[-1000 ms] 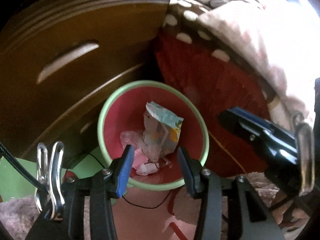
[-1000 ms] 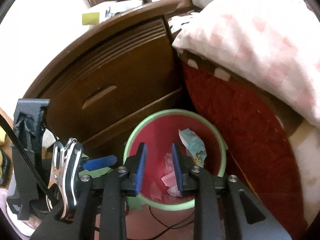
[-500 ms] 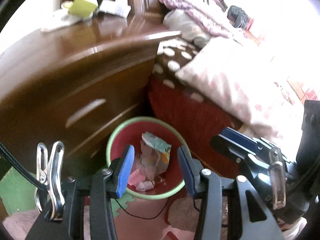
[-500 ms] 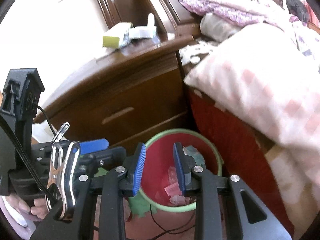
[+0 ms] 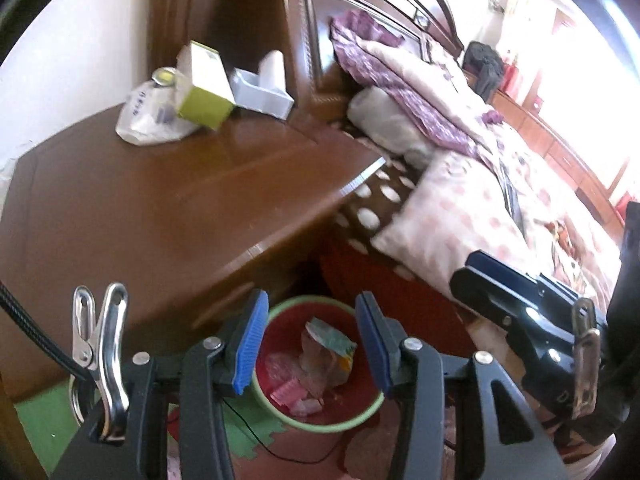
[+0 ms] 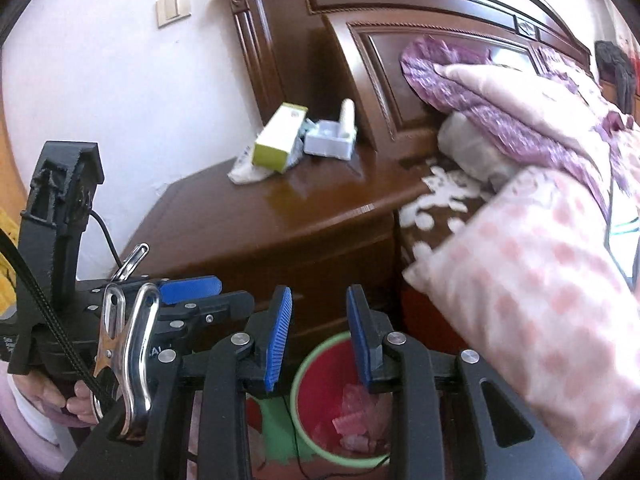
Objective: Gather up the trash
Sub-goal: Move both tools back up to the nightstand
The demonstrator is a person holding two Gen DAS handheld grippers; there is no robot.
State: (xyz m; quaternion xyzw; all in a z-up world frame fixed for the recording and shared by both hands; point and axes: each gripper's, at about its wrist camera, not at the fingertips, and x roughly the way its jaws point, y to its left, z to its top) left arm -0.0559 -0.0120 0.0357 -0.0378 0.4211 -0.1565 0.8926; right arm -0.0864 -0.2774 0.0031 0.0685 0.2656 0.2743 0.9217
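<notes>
While both pairs of tongs were held above the floor, the left gripper was seen with its blue pads parted and nothing between them. The right gripper was likewise parted, somewhat more narrowly, and empty; it was also visible at the right edge of the left wrist view. Below and beyond the pads, a red bin with a pale green rim was located on the floor, between the wooden nightstand and the bed. Crumpled trash, including a torn wrapper and pink scraps, was contained inside the bin. On the nightstand top, against the headboard, a green-and-white box, a plastic bag and a white tray were grouped together.
</notes>
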